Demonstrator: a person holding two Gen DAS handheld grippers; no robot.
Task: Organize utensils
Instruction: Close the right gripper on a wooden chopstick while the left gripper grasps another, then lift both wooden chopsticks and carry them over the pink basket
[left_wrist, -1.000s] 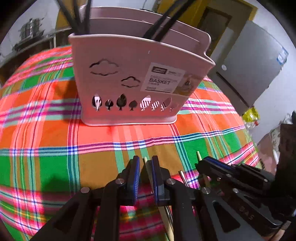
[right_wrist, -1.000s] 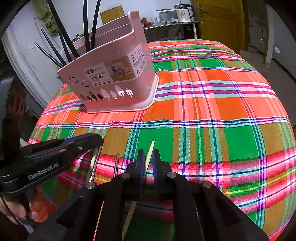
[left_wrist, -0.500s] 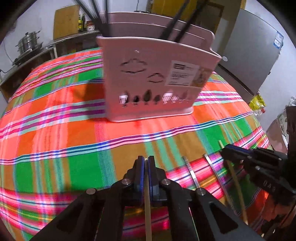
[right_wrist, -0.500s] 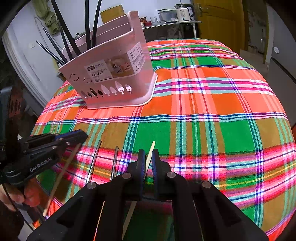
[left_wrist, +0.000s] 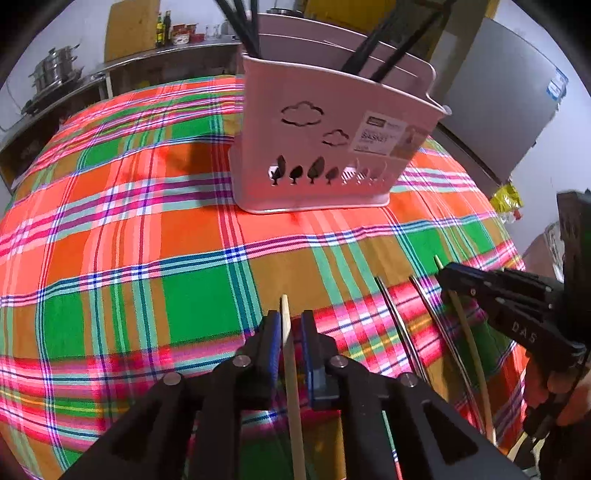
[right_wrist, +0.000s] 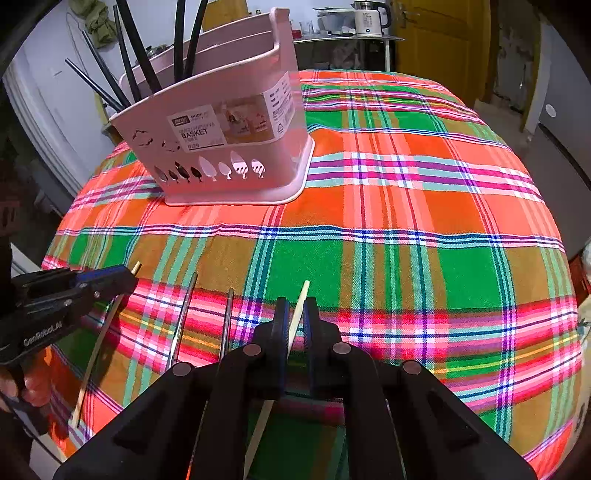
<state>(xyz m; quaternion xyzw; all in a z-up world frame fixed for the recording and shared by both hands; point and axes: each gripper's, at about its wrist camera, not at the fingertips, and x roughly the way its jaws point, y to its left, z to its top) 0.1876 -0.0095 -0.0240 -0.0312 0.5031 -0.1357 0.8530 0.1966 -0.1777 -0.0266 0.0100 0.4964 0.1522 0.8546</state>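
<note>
A pink utensil basket (left_wrist: 332, 147) stands on the plaid tablecloth, with several black chopsticks (left_wrist: 240, 22) upright in it; it also shows in the right wrist view (right_wrist: 229, 140). My left gripper (left_wrist: 290, 332) is shut on a pale wooden chopstick (left_wrist: 291, 369) and holds it above the cloth. My right gripper (right_wrist: 295, 317) is shut on another pale wooden chopstick (right_wrist: 297, 314). Two metal chopsticks (right_wrist: 207, 317) lie on the cloth between the grippers. In the left wrist view the right gripper (left_wrist: 454, 277) is at the right.
The round table's plaid cloth (right_wrist: 406, 221) falls away at the near edge. A counter with pots (left_wrist: 55, 74) stands behind at the left, a grey fridge (left_wrist: 498, 103) at the right. A kettle (right_wrist: 367, 16) and a yellow door (right_wrist: 436, 33) are at the back.
My left gripper has lifted its wooden chopstick off the cloth and swung left, so the basket now sits to the right of centre. My right gripper has barely moved.
</note>
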